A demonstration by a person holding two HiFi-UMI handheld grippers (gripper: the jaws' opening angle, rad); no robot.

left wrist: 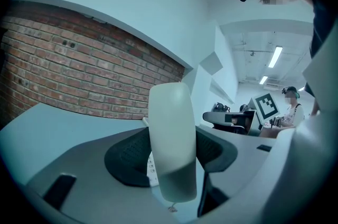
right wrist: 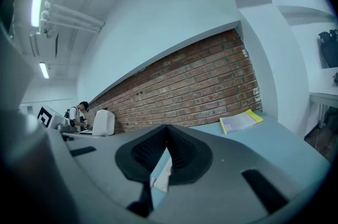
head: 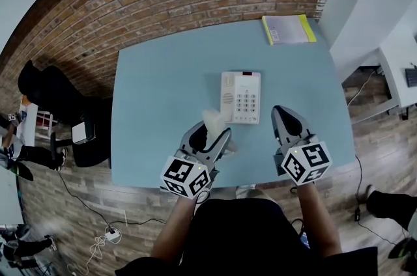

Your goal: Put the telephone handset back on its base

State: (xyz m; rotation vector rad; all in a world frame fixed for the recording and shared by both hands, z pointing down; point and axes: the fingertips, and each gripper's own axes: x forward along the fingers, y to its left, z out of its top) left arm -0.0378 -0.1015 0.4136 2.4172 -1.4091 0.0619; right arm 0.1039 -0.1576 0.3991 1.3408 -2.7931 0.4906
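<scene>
my L claw [head: 217, 133] clamped on handset [left wrist: 170, 133] mid-body, just beside base [head: 241, 97], near-left corner | my R claw [right wrist: 166, 138] jaws together, empty | handset prob light, stiff, smooth plastic, may slip; mid-body hold looks best

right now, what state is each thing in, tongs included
left tongs, shut on the handset
right tongs, shut, empty
handset, off the telephone base
telephone base, nothing resting on it
notebook, closed, lying flat
</scene>
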